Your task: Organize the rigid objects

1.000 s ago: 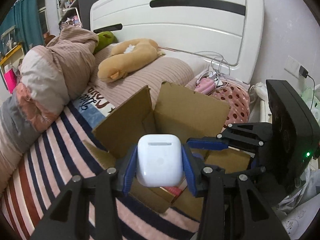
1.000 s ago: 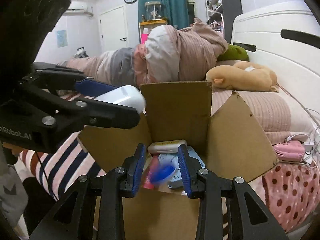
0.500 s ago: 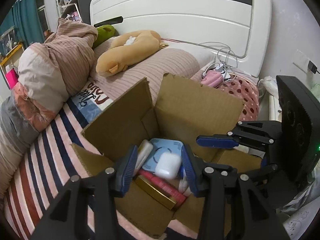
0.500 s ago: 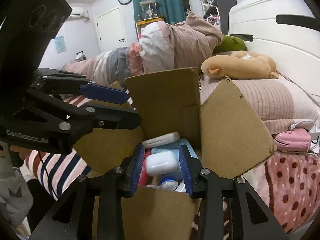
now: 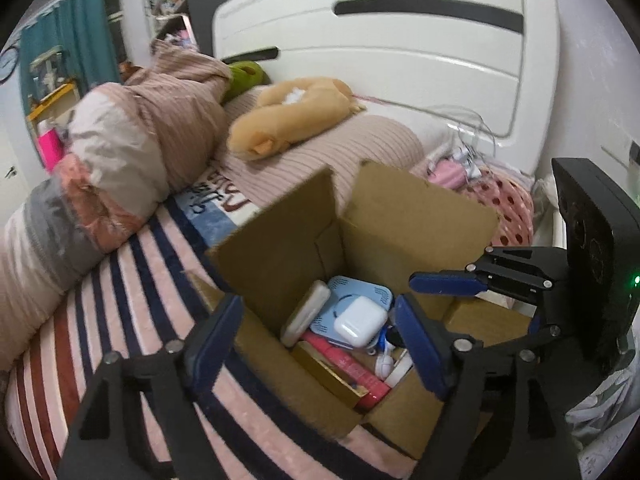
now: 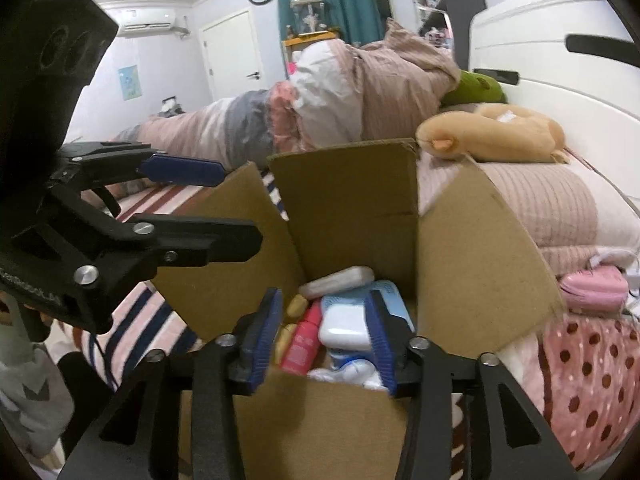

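Observation:
An open cardboard box (image 5: 420, 220) (image 6: 344, 204) stands on the striped bed cover. Inside lies a white earbud case (image 5: 357, 326) (image 6: 344, 328) on a flat blue device (image 5: 352, 300), beside a white oblong case (image 5: 306, 314) (image 6: 336, 282) and a pink tube (image 5: 346, 368) (image 6: 304, 340). My left gripper (image 5: 316, 340) (image 6: 240, 204) hovers over the box's near edge. Its jaws are opening wide, with nothing between them. My right gripper (image 6: 323, 340) hangs over the box from the other side. Its jaws are also opening, and no pad presses on anything.
A tan plush toy (image 5: 292, 116) and a bundled quilt (image 5: 132, 152) lie on the bed behind the box. The white headboard (image 5: 400, 60) stands at the back. A pink pouch with cables (image 6: 592, 292) sits on a dotted pillow beside the box. The box flaps stand upright.
The left gripper held the white earbud case above the box, let it drop in, and has since spread its jaws wide. The right jaws have widened as well.

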`<action>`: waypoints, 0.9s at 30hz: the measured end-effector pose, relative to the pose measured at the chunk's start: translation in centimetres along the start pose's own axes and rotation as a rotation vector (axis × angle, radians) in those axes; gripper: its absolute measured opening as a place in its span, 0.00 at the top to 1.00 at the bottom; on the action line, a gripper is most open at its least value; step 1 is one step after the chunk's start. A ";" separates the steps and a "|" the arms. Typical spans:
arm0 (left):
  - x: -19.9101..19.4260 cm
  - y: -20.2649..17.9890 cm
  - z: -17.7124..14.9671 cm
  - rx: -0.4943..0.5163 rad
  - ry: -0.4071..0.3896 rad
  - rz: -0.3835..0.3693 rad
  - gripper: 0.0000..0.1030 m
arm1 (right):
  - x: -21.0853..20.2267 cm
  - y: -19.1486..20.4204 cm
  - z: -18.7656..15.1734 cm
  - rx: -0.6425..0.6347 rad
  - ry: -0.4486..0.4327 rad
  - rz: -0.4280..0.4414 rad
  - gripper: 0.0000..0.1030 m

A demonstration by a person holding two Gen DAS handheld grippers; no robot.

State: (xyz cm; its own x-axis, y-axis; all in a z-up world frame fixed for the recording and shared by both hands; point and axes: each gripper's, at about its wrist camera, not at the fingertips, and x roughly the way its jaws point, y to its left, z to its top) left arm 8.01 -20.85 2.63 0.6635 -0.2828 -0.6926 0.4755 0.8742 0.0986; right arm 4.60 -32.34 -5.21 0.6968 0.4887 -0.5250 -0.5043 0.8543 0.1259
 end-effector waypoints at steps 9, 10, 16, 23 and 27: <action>-7.2 2.8 -2.5 -0.212 -0.201 0.175 0.01 | -3.7 2.2 3.9 -0.098 -0.136 0.020 0.20; -7.9 3.2 -3.0 -0.244 -0.223 0.194 0.01 | -4.2 2.3 4.3 -0.109 -0.159 0.024 0.12; -10.3 5.2 -5.5 -0.403 -0.288 0.325 0.01 | -5.7 3.4 5.2 -0.183 -0.260 0.039 0.00; -10.6 6.3 -7.6 -0.461 -0.279 0.393 0.01 | -4.5 3.4 4.7 -0.143 -0.234 0.120 0.00; -10.6 6.5 -7.9 -0.465 -0.276 0.402 0.01 | -4.4 3.4 4.6 -0.131 -0.227 0.123 0.00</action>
State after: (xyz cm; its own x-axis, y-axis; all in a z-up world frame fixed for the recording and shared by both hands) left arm -0.47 -9.07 4.97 0.8896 0.0638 -0.4523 -0.0968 0.9940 -0.0502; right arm 2.19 -30.78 1.37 0.7148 0.6273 -0.3091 -0.6437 0.7630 0.0598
